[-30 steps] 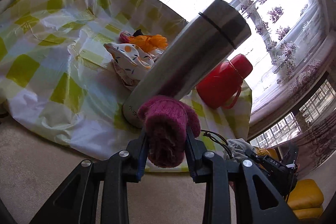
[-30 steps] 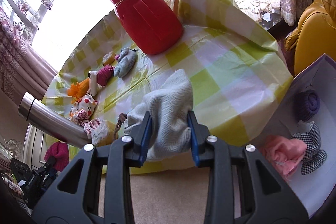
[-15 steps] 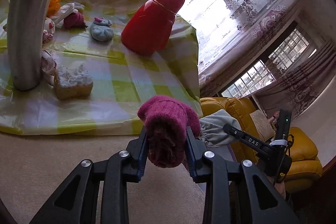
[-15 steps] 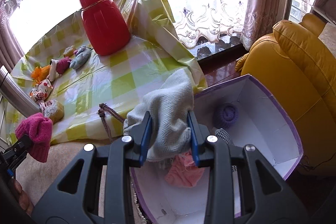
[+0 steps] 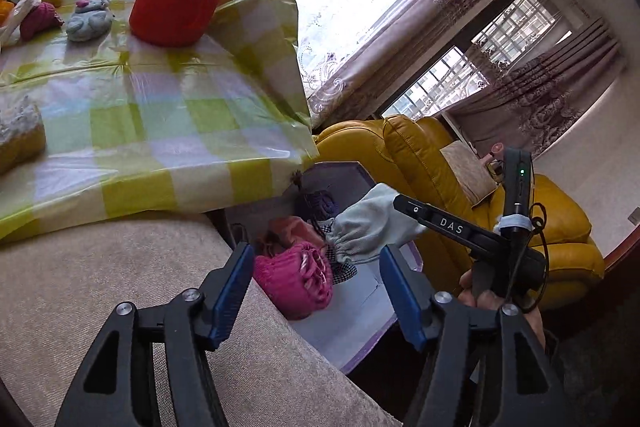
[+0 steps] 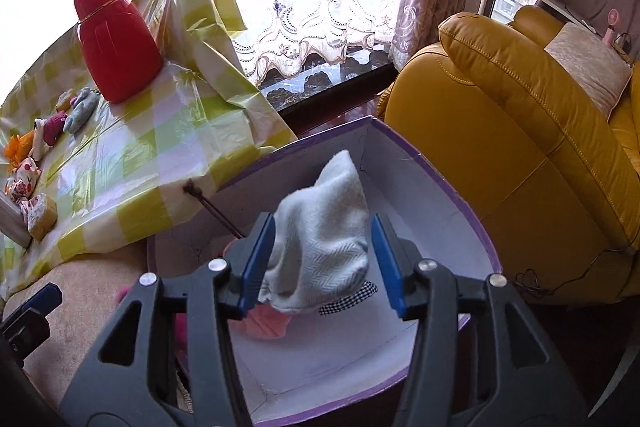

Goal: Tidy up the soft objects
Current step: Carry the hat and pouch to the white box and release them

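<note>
Release step over the purple-rimmed box, centre and lower right of the right wrist view. Best to hold both grippers above the white interior and let the pieces drop clear before pulling back, so nothing catches on the rim.

Right gripper: fingers have just been opening, blue pads parted, with the pale grey knit cloth between them, seemingly brushing the left pad, no longer pinched, hanging above the box floor.

Left gripper: fingers likewise just opened and spread wide, holding nothing; the magenta knit hat sits below them inside the box, lower centre of the left wrist view, beside a pink item and a checked bow.

Around: yellow sofa at right, close to the box's far side. Counter under a green-checked cloth at left, its overhang just beside the box rim. Red flask upper left, small soft toys near it, presumably next. Brown cord trailing over the rim could snag.
</note>
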`<state>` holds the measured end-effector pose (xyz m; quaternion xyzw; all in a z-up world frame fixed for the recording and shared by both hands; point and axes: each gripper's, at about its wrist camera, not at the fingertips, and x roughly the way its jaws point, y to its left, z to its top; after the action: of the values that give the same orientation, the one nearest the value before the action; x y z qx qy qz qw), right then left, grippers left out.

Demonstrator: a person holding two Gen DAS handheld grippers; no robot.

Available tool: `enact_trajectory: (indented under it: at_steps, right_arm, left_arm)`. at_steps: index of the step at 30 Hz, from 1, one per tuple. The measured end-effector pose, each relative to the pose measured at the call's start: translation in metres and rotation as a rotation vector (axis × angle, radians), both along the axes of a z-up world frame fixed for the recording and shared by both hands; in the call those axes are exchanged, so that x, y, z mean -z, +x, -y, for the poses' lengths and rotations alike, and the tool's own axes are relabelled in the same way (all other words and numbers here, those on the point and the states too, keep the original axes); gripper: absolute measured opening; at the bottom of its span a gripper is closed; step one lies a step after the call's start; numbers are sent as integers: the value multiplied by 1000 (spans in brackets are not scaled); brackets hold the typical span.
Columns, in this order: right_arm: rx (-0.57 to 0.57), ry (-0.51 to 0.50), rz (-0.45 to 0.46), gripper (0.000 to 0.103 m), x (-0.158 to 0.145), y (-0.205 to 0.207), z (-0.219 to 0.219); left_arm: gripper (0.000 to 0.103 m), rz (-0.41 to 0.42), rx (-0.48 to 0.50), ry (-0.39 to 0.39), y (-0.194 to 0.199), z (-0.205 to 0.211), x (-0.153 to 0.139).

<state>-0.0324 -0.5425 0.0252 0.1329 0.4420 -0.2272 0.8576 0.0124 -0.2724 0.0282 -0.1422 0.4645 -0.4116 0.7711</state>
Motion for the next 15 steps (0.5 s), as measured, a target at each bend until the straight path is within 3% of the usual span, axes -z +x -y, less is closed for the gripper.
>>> enact_trajectory:
  at_steps: [2,15]
  right_arm:
    - [-4,-1,3,71,0,0,-2]
    - [-172,10,11,78,2,23,-57]
  left_arm:
    - [66,-10,-22,-6,3,-7,1]
    - [66,-2,-183,-7,9,-68,-2]
